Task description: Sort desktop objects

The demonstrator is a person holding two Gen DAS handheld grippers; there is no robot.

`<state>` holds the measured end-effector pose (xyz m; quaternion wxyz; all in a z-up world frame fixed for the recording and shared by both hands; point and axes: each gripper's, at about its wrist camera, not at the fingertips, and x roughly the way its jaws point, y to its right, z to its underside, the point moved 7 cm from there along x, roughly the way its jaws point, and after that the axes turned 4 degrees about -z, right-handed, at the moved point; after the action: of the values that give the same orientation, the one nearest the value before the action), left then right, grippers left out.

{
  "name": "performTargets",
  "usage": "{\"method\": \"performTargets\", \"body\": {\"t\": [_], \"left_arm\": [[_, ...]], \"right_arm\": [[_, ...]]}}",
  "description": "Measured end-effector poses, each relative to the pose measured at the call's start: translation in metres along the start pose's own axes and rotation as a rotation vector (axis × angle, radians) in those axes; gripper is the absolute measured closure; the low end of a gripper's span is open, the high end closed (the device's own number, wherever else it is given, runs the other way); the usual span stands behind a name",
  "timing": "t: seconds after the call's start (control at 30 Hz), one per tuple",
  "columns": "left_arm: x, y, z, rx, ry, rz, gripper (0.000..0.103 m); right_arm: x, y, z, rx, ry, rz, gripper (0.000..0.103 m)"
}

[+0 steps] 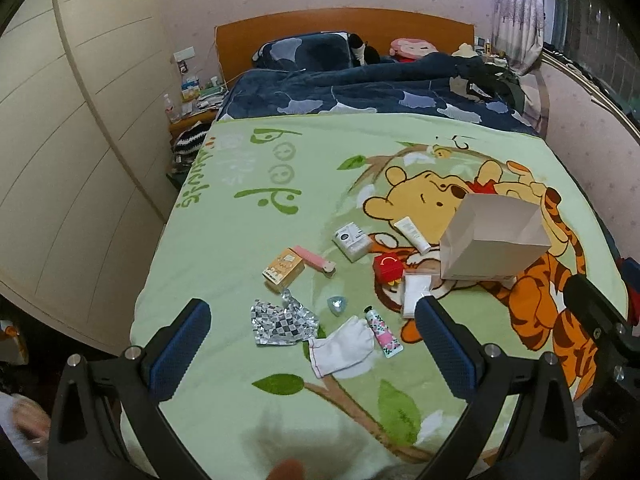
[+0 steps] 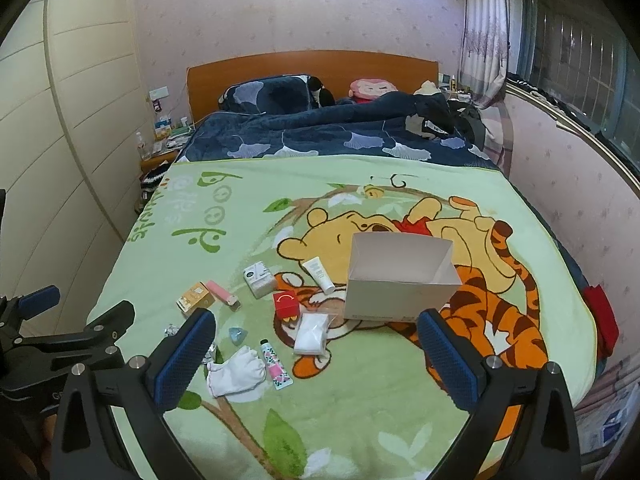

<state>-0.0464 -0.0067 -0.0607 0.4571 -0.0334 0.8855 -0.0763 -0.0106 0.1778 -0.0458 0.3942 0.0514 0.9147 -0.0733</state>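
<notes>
Across the bed a green cartoon blanket (image 2: 248, 216) is spread below a dark blue duvet (image 2: 332, 136) and an orange headboard (image 2: 312, 68), with cream wardrobe doors (image 2: 80, 120) to one side and a curtained window (image 2: 560, 60) to the other; I see my left claw (image 1: 312, 344) and right claw (image 2: 316, 356) both spread wide and empty above the blanket's near end. Scattered on the blanket lie a white glove (image 2: 236, 372), a floral tube (image 2: 274, 364), a red box (image 2: 286, 304), a clear packet (image 2: 312, 334), a yellow carton (image 2: 196, 298) and crumpled foil (image 1: 280, 320); an open white box (image 2: 400, 280) stands just beyond them.
</notes>
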Motion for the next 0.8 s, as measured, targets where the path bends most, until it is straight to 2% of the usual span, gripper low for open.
{"method": "performTargets", "body": {"t": [0.43, 0.8], "left_arm": [[0.002, -0.006, 0.018, -0.07, -0.04, 0.073, 0.0], [0.005, -0.012, 0.027, -0.092, -0.056, 0.035, 0.0]], "right_arm": [[0.006, -0.004, 0.002, 0.007, 0.009, -0.027, 0.0], [0.01, -0.007, 0.003, 0.012, -0.006, -0.017, 0.0]]}}
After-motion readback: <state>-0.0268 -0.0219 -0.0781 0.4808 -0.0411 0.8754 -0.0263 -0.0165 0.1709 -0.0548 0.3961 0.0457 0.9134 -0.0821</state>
